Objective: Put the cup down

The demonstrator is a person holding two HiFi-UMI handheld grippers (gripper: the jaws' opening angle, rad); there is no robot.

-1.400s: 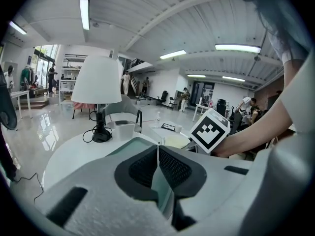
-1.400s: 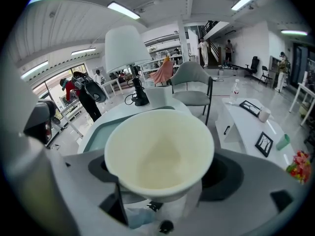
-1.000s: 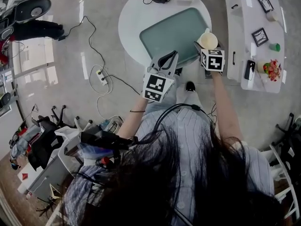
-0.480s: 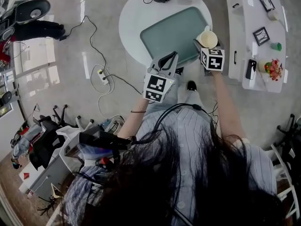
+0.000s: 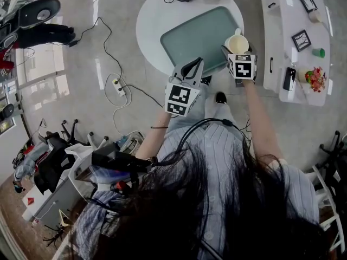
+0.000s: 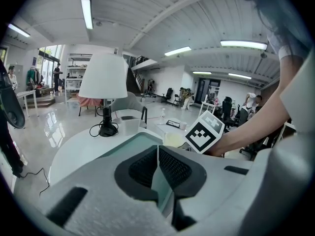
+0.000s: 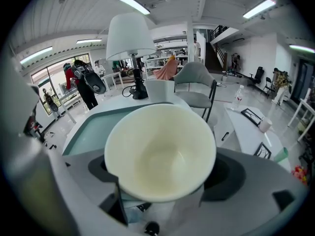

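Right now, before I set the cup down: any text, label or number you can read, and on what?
No readable text anywhere.
Left marker cube, right marker cube: black-and-white square patterns, no letters.
Cup: plain, no print showing.
Framed pictures on the side table: too small to read.

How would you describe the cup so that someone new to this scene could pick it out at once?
Find the round white table bearing a pale green tray. At the tray's right edge, the right gripper holds the cup. It is plain cream, empty, and the only thing gripped between jaws.
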